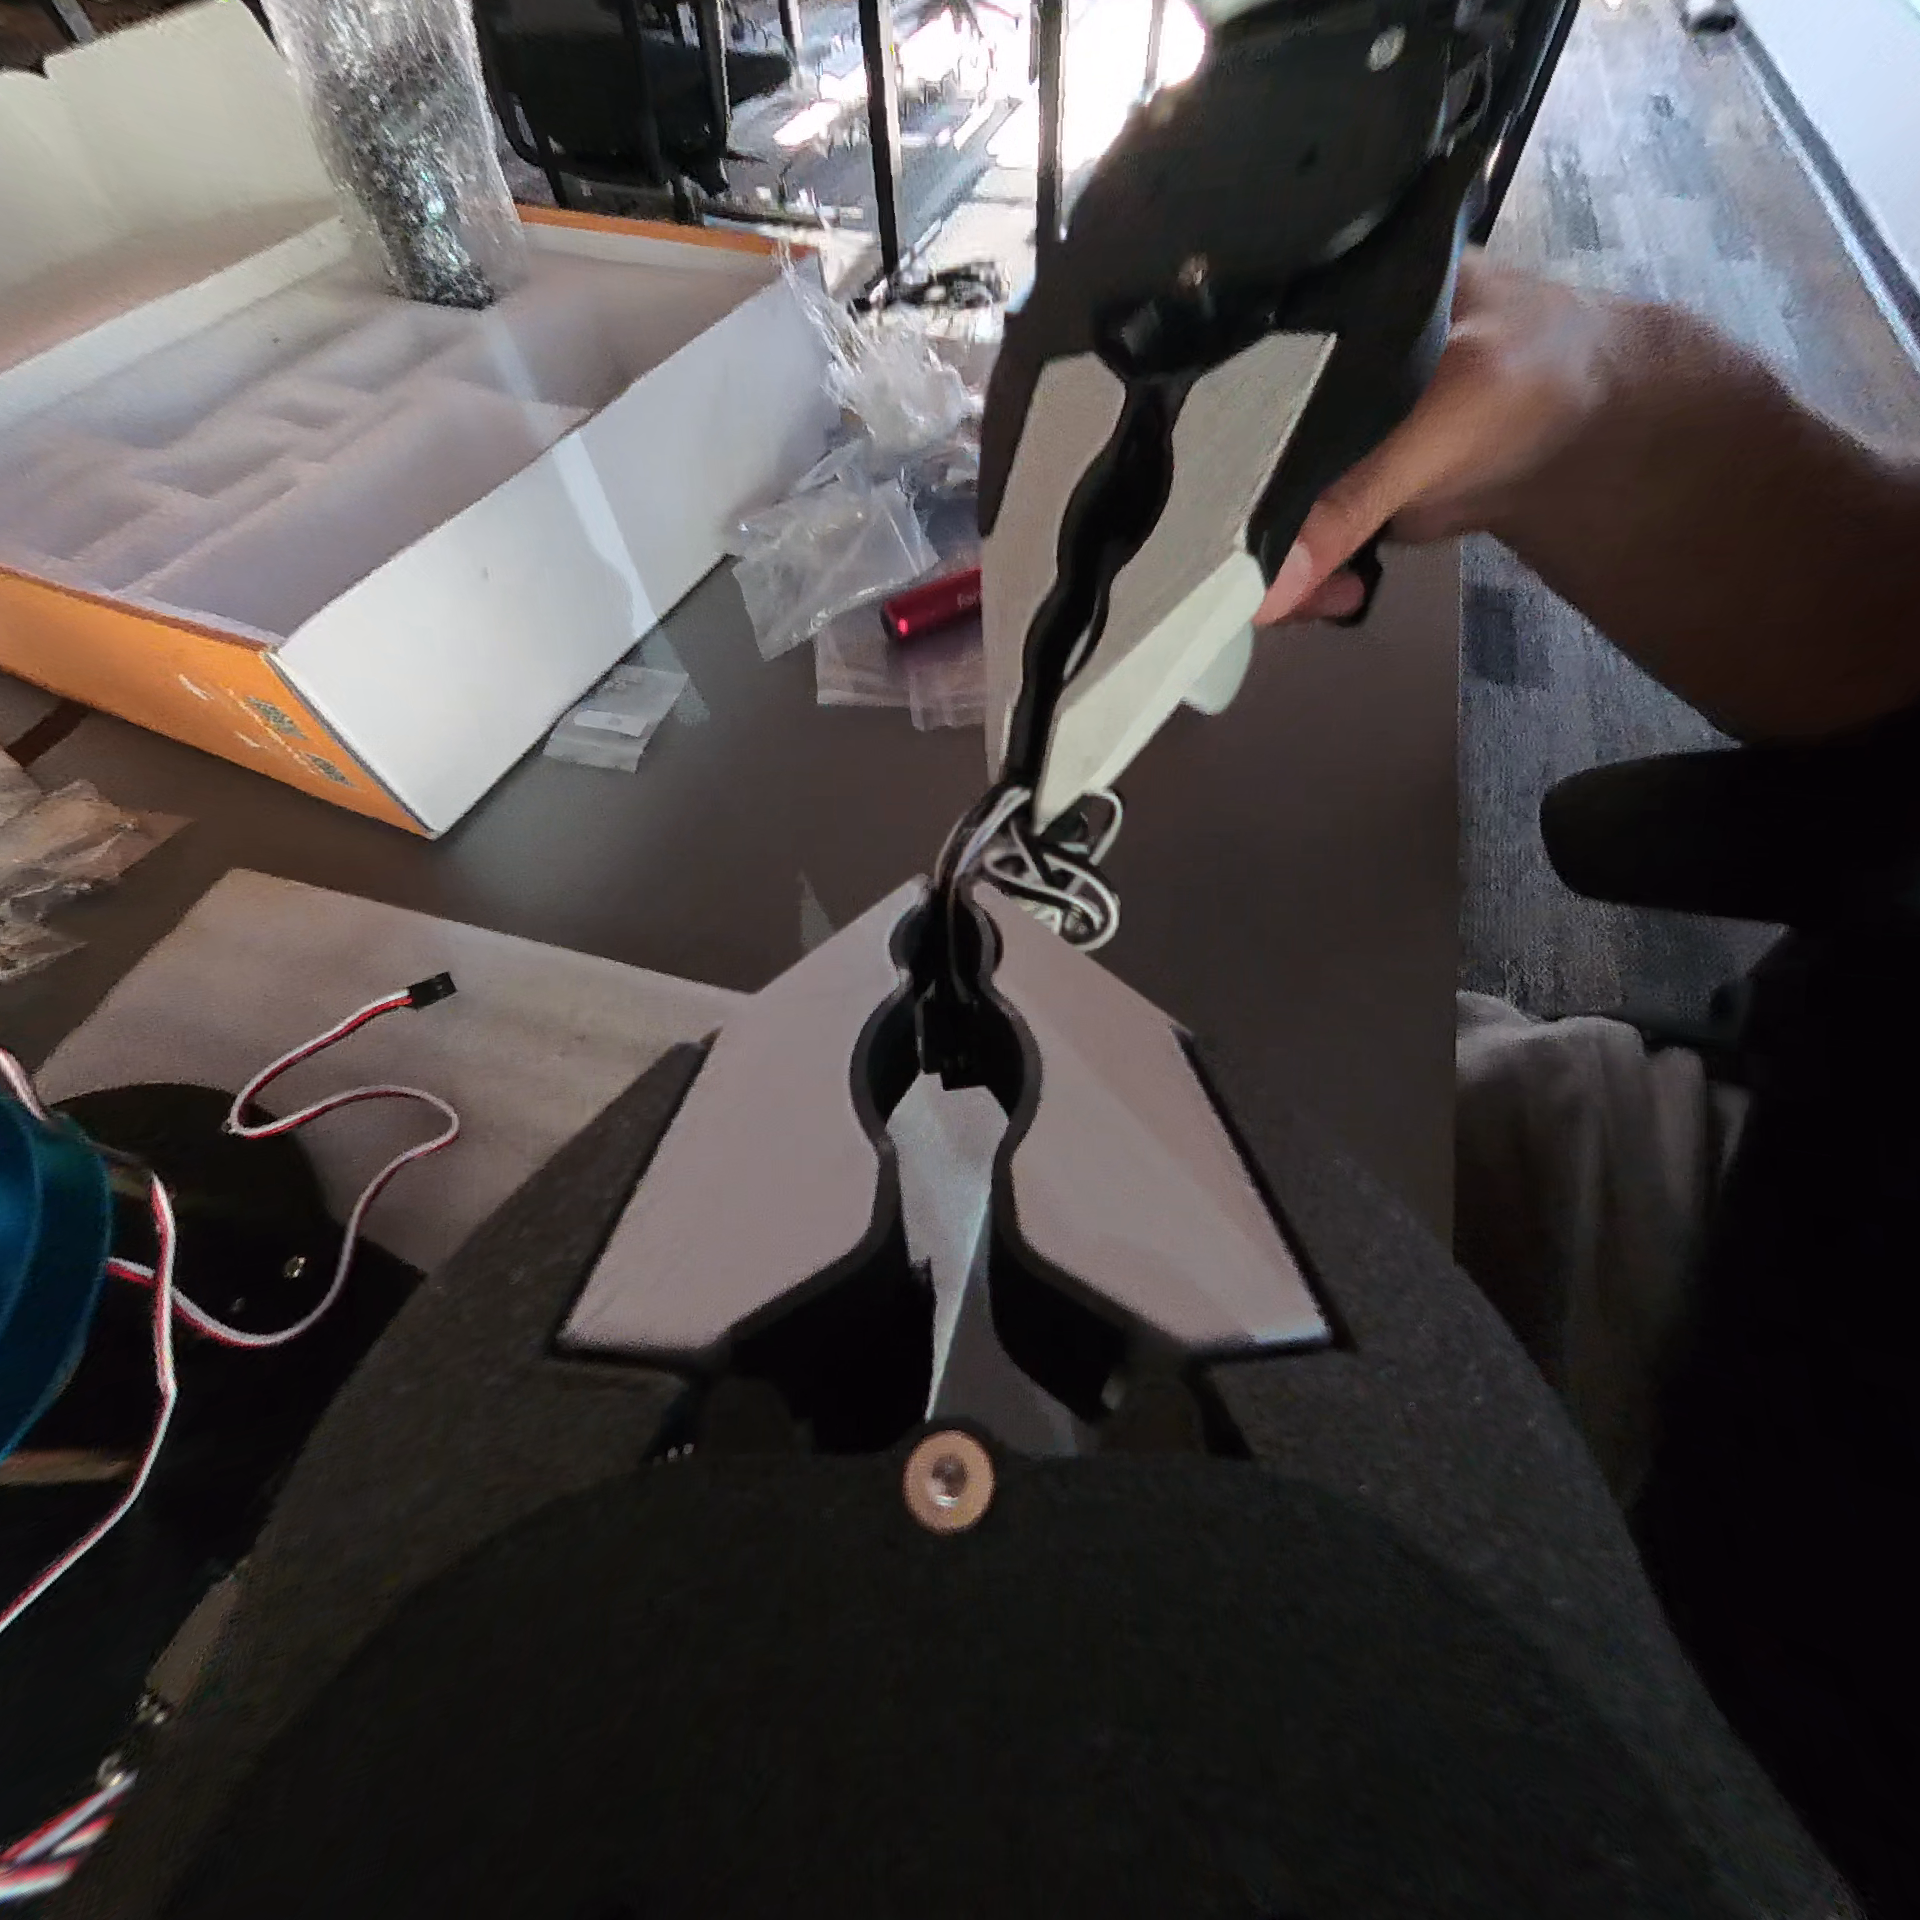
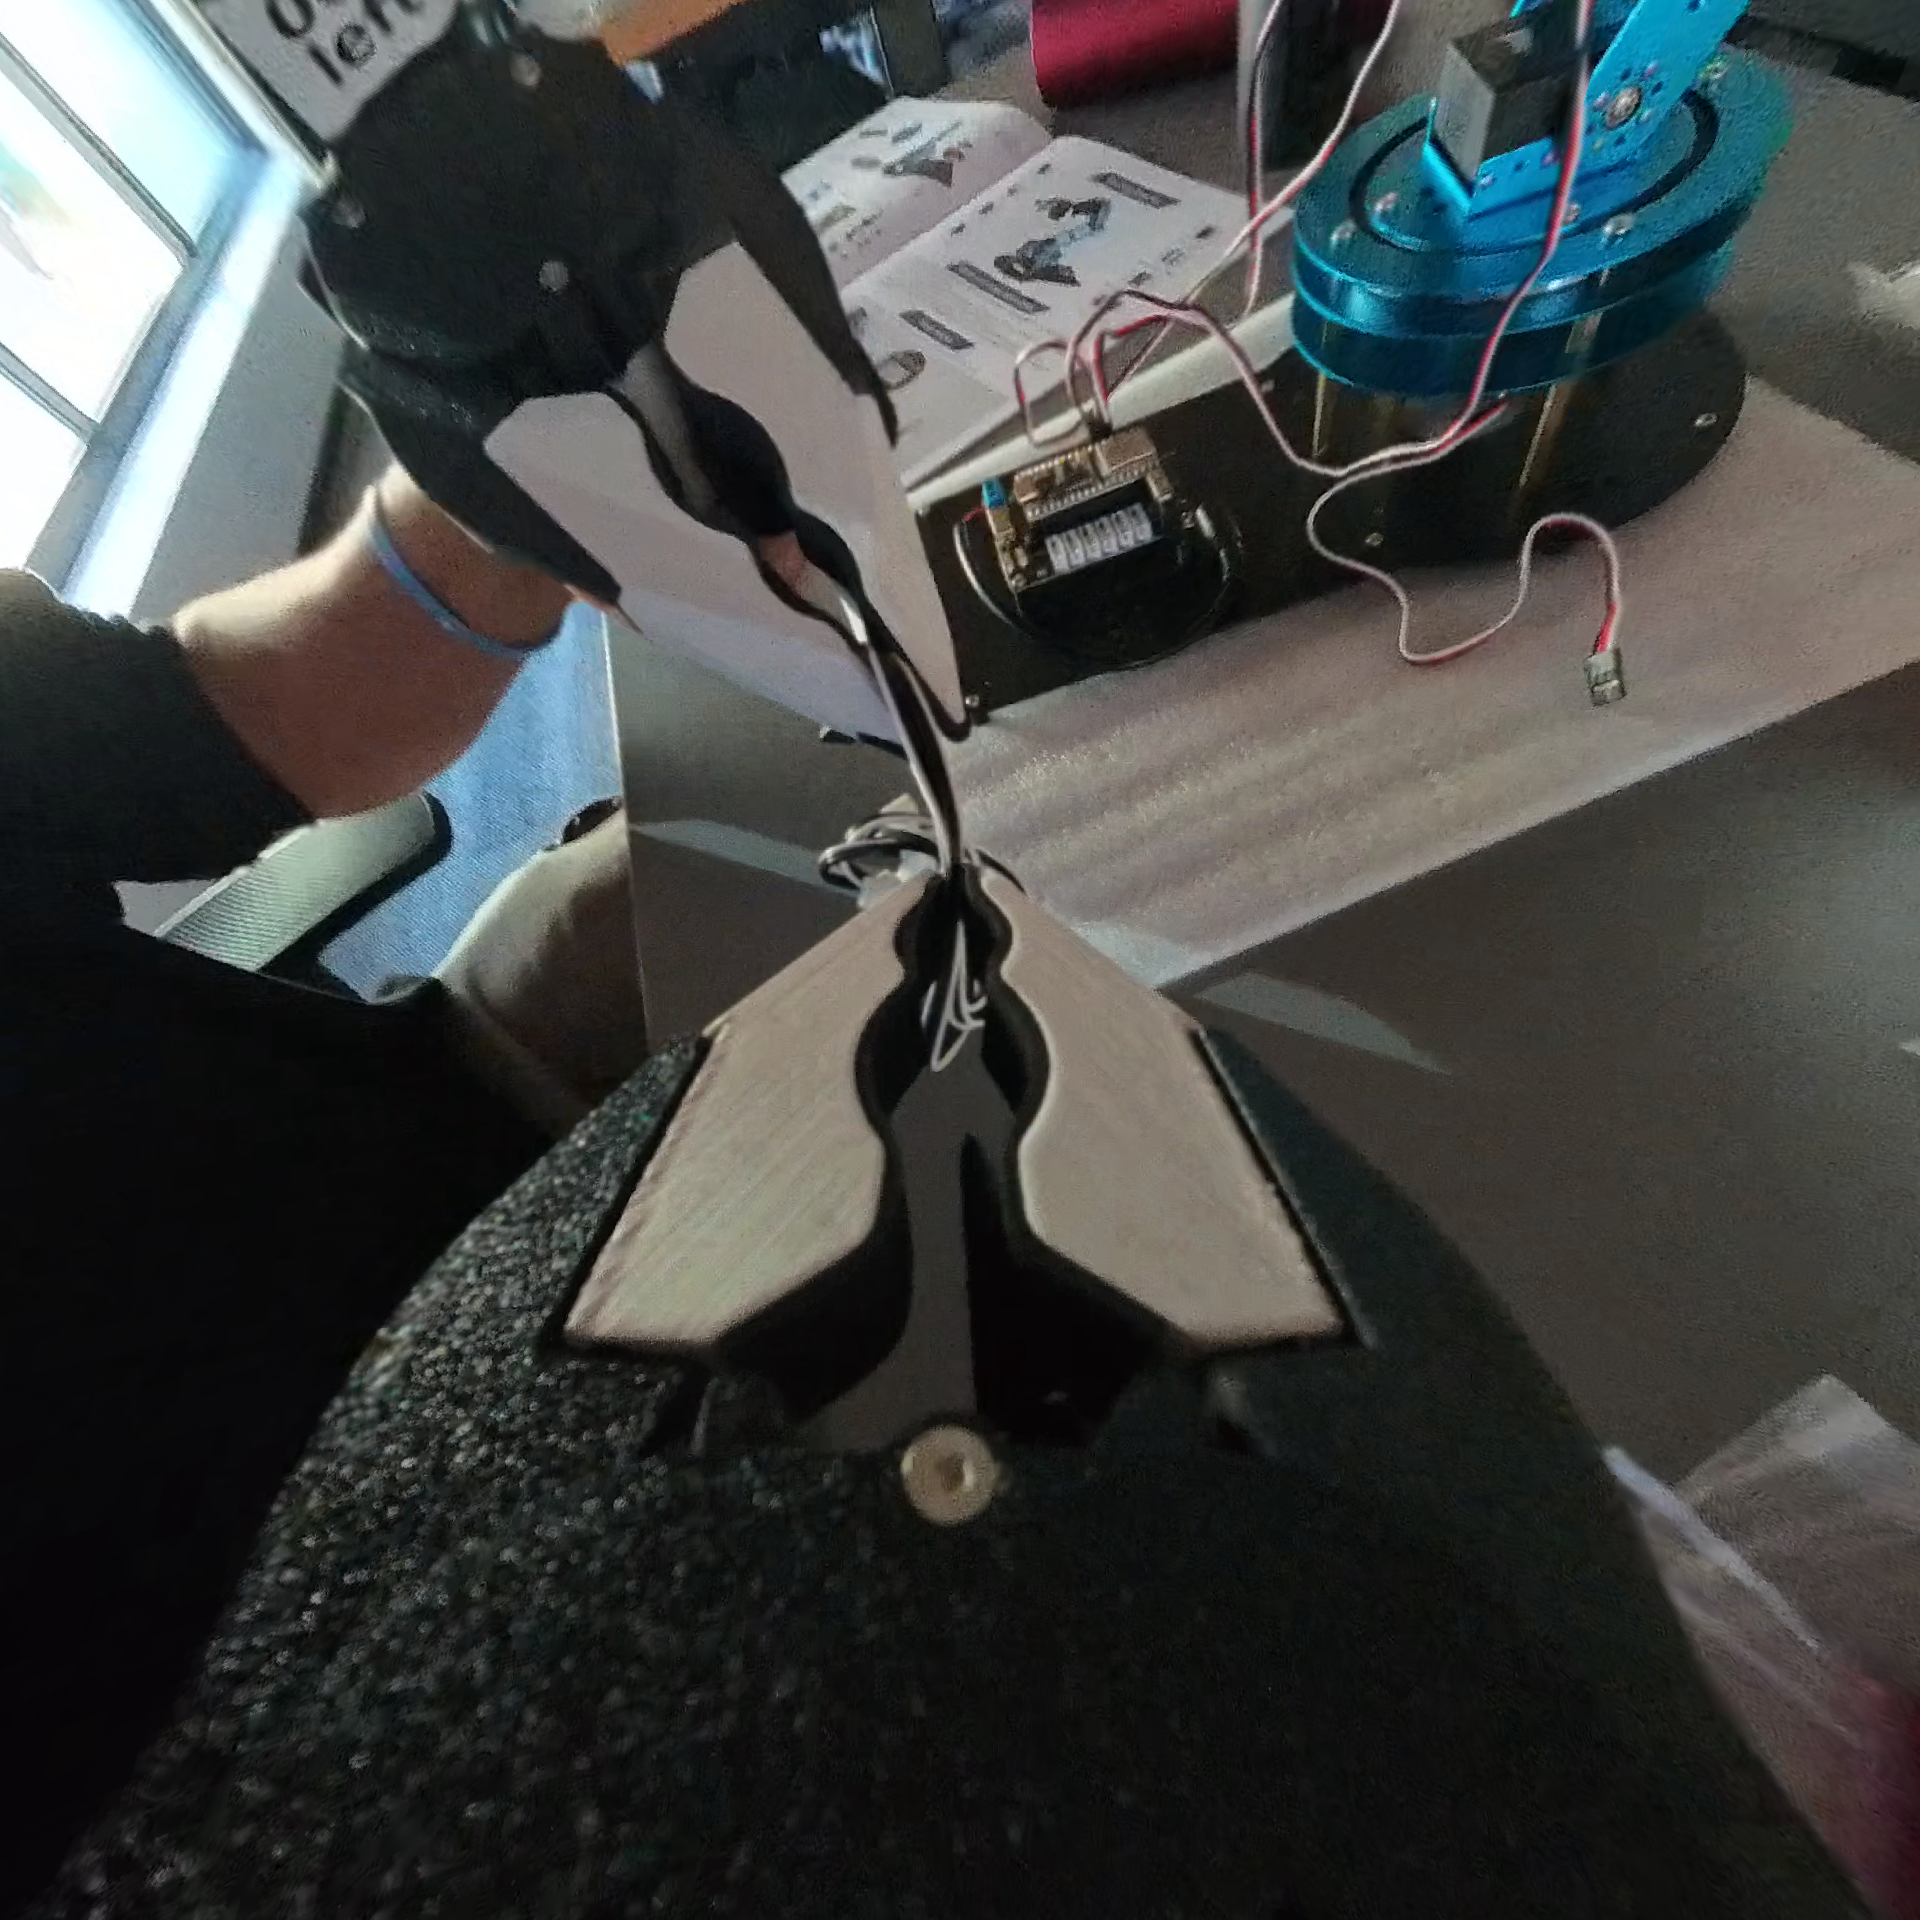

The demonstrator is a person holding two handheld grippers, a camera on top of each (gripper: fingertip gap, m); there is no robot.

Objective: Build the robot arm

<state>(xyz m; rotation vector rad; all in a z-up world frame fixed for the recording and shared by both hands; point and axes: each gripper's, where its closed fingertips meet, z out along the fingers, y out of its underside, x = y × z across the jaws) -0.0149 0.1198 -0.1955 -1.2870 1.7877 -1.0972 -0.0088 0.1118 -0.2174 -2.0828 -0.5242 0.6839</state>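
Both grippers are pinched narrow on one black-and-white cable bundle at mid-frame. The left gripper clamps the end with the black connector; the right gripper grips the tangled wires just beside it. In the right wrist view, a blue turntable assembly sits upper right on the table, near a black box with a circuit board and an open manual. An orange-and-white box lies upper left in the left wrist view.
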